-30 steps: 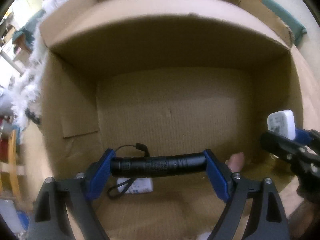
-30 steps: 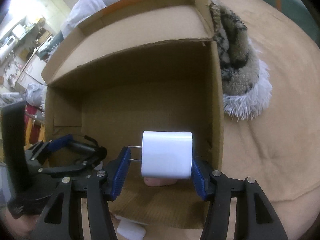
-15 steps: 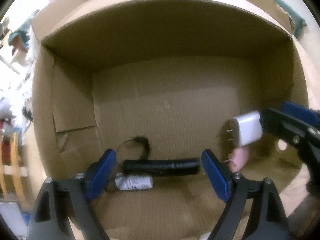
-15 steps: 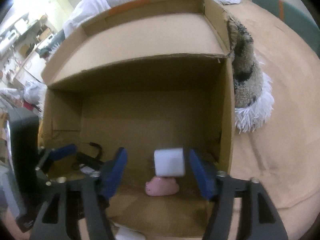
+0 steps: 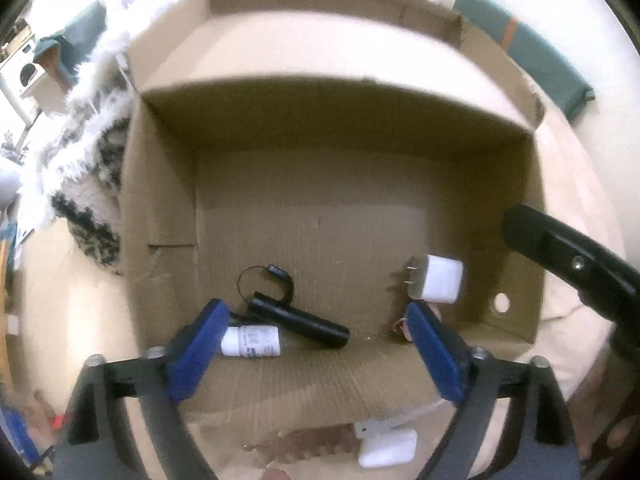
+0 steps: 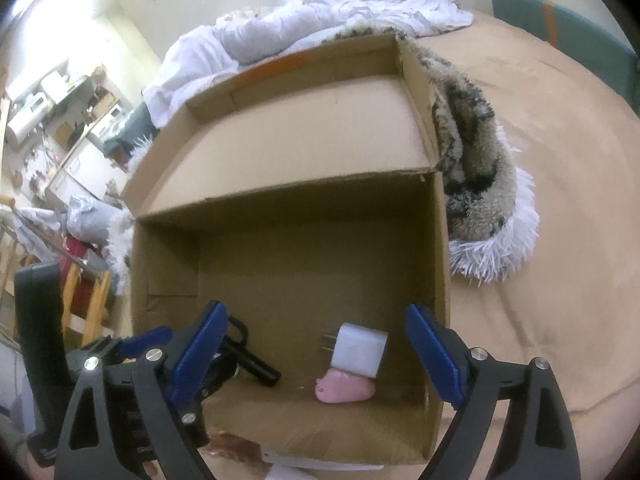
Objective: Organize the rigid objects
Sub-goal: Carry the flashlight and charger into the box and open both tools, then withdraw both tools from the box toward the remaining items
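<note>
While both spread and empty, left gripper (image 5: 316,344) and right gripper (image 6: 316,344) above box (image 6: 288,148) rim.

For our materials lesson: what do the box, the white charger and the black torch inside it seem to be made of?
Box: matte brown corrugated cardboard, ribbed lines showing.
White charger: smooth plastic, likely; metal prongs.
Black torch: smooth dark cylinder, metal or plastic, unclear.
</note>
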Motion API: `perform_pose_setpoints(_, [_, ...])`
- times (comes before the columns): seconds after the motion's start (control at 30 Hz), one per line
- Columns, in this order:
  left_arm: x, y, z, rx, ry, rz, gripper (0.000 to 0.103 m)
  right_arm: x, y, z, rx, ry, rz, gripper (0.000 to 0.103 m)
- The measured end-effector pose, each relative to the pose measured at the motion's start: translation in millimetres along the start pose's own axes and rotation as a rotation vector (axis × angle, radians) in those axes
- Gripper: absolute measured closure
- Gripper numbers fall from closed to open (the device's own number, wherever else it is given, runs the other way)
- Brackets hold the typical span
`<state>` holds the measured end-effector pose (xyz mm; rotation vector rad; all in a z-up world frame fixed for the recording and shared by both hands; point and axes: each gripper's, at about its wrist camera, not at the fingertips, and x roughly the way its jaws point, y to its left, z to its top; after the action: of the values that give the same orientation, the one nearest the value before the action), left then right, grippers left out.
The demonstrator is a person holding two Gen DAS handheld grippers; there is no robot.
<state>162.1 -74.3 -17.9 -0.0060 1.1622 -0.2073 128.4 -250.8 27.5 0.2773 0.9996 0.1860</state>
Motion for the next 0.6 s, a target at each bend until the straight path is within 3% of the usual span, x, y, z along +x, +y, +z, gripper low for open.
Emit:
perform_pose_setpoints(0.23, [-29, 32, -19, -0.081, -0.002, -0.023, 0.006, -22, 2, -12, 0.022, -0.013, 0.005, 0.007])
perform_pose_setpoints(0.33, [-38, 26, -21, -0.109, -0.009, -0.028, 0.006, -27, 5, -19, 0.009, -0.008, -0.005, 0.007])
perform_pose_setpoints(0.6, [-60, 56, -53, -0.186, -0.015, -0.008, 0.006, -39, 5, -49, 0.040, 0.019, 0.014, 0.007])
